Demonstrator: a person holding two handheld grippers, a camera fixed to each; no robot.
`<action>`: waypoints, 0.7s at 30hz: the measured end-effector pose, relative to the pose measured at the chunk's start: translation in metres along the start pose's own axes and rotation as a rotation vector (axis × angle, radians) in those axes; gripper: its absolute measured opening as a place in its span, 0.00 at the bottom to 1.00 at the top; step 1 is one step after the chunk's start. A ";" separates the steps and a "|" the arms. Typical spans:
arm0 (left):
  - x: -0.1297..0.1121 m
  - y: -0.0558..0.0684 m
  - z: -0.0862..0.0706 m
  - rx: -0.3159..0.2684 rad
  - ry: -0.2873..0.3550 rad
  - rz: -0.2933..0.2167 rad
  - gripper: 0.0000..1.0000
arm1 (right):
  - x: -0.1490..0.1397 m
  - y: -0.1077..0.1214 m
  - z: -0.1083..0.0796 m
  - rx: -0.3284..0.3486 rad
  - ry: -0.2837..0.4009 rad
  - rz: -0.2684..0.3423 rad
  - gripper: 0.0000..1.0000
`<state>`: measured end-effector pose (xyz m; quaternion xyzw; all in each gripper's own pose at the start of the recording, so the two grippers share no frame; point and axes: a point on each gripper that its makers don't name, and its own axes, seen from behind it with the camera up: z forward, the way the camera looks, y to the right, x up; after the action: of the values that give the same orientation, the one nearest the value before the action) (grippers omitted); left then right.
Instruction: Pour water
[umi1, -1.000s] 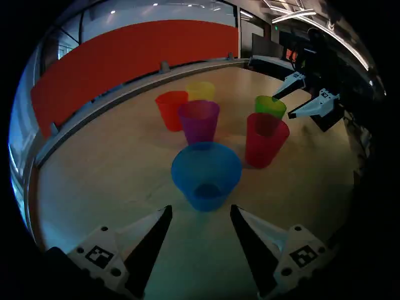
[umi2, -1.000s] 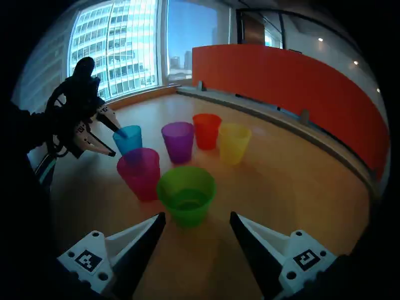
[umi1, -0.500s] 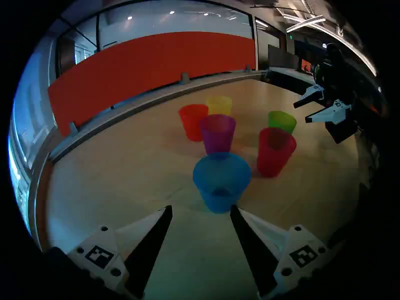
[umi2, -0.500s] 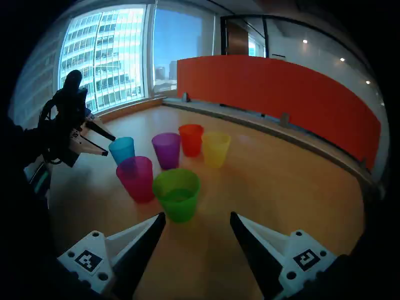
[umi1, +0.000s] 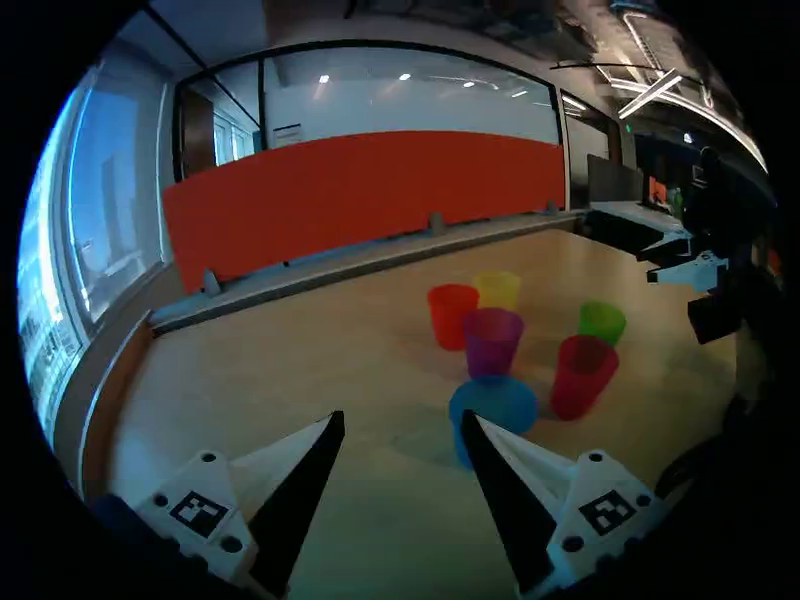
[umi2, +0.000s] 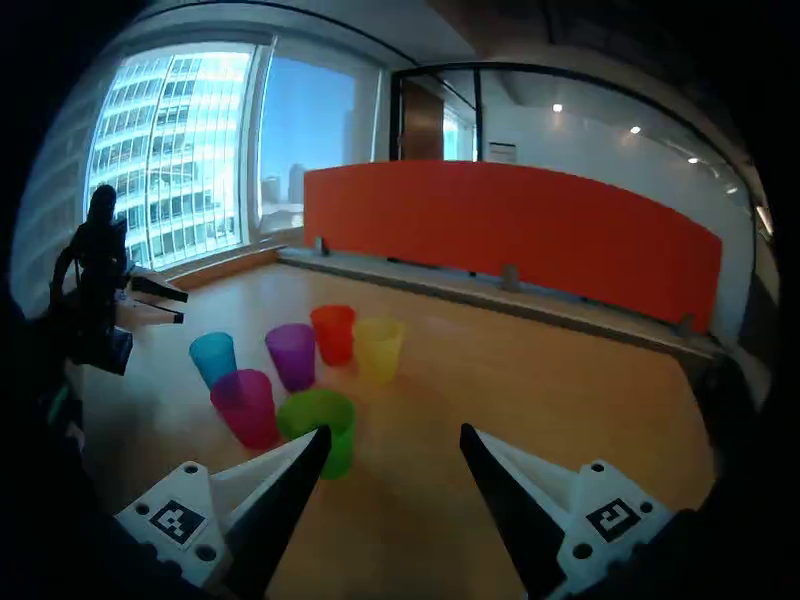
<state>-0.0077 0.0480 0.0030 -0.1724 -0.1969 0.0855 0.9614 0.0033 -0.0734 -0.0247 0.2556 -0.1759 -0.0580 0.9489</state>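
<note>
Six cups (umi1: 492, 340) ahead of left gripper (umi1: 400, 416) and right gripper (umi2: 393, 430), both agape, empty.

Wooden table (umi2: 540, 390) carrying six cups (umi2: 292, 352)

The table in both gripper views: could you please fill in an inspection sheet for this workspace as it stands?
Surface: wooden table, smooth and light.
Job's things: six upright cups in one cluster: blue cup, purple cup, orange cup, yellow cup, pink cup, green cup; contents too small to tell.
Clutter: nothing seen.
Grippers: left gripper and right gripper both open, holding nothing, touching no cup.
Cables: nothing seen.
Surroundings: orange partition along the table's far edge; large windows facing a tower block.
</note>
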 end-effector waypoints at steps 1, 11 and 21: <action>0.002 -0.003 -0.001 0.012 0.014 -0.007 0.86 | 0.004 0.003 -0.001 -0.016 0.015 0.005 1.00; 0.012 -0.021 -0.011 0.111 0.117 -0.034 0.86 | 0.023 0.026 -0.011 -0.159 0.121 0.012 1.00; 0.034 -0.031 -0.024 0.180 0.230 -0.074 0.86 | 0.031 0.029 -0.015 -0.239 0.196 0.021 1.00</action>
<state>0.0365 0.0197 0.0056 -0.0866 -0.0831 0.0472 0.9916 0.0383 -0.0479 -0.0122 0.1433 -0.0769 -0.0433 0.9857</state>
